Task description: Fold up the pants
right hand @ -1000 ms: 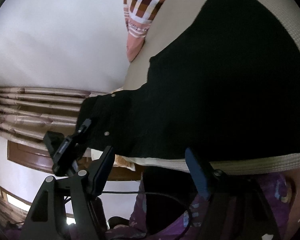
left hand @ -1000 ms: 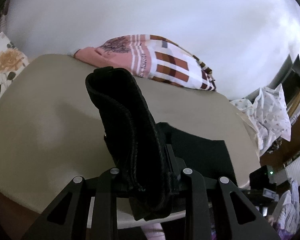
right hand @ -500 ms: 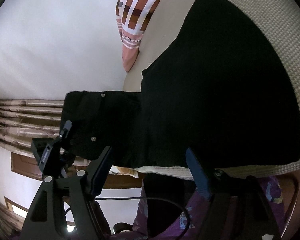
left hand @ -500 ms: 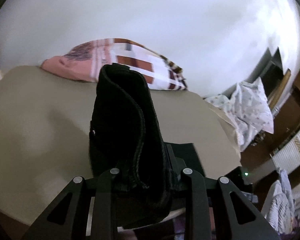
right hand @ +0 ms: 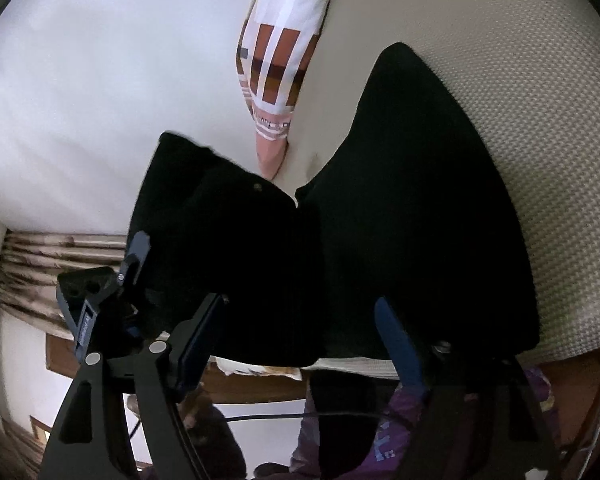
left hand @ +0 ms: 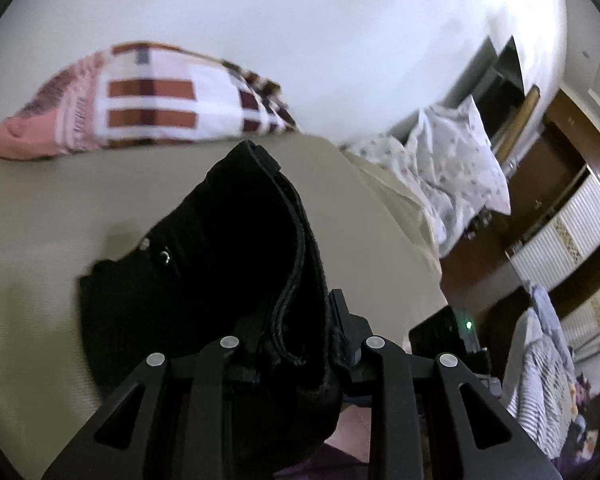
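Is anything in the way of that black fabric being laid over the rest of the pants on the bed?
Nothing visible. The left hand-held gripper holds the black pants; the patterned pillow lies beyond them.

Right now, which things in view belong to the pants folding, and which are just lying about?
Part of the job:
- black pants
- left gripper, shut on the pants' waistband
- right gripper, open
- beige bed surface

Lying about:
- plaid pillow
- floral white cloth
- brown curtain
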Demonstrator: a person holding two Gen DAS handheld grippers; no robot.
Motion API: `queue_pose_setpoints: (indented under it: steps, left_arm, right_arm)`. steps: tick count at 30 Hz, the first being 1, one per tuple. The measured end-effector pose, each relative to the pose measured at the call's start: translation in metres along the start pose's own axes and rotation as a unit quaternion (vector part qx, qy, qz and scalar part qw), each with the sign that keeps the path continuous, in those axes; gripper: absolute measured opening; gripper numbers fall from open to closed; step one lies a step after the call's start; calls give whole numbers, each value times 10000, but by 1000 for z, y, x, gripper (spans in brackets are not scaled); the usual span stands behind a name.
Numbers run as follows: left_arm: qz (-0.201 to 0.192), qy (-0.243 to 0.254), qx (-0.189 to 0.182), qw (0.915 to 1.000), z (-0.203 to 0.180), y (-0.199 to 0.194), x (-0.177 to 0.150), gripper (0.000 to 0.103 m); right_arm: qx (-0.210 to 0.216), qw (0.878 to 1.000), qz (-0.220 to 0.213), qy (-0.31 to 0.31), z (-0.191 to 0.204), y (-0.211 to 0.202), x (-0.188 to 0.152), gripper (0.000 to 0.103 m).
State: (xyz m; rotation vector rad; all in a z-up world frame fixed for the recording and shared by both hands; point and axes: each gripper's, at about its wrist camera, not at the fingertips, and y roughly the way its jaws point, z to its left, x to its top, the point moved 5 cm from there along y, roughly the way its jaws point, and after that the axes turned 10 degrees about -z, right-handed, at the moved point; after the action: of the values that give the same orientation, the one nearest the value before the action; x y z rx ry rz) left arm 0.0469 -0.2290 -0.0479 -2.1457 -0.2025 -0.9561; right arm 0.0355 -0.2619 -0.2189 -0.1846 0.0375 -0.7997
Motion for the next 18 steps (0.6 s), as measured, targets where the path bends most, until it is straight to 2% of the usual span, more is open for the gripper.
queue_pose_setpoints:
  steps: [3, 7, 10, 13, 18]
  left_arm:
    - [217, 14, -119, 9997, -11, 22, -8, 27]
    - [429, 124, -227, 9987, -24, 46, -17, 27]
    - [616, 214, -275, 9975, -31, 64, -25, 27]
    - [860, 270, -288, 9955, -35, 82, -37, 27]
    - [1210, 413, -258, 9915, -40, 104, -59, 27]
  right_arm:
    - [66, 10000, -32, 4, 4, -5, 6, 76]
    - [14, 9979, -581, -302, 15, -40, 32, 76]
    - [187, 9940, -1081, -33, 10, -69, 52, 80]
    - [348, 9892, -1388, 314, -1, -87, 64, 82]
    - [477, 9830, -1567, 828, -18, -92, 72, 82]
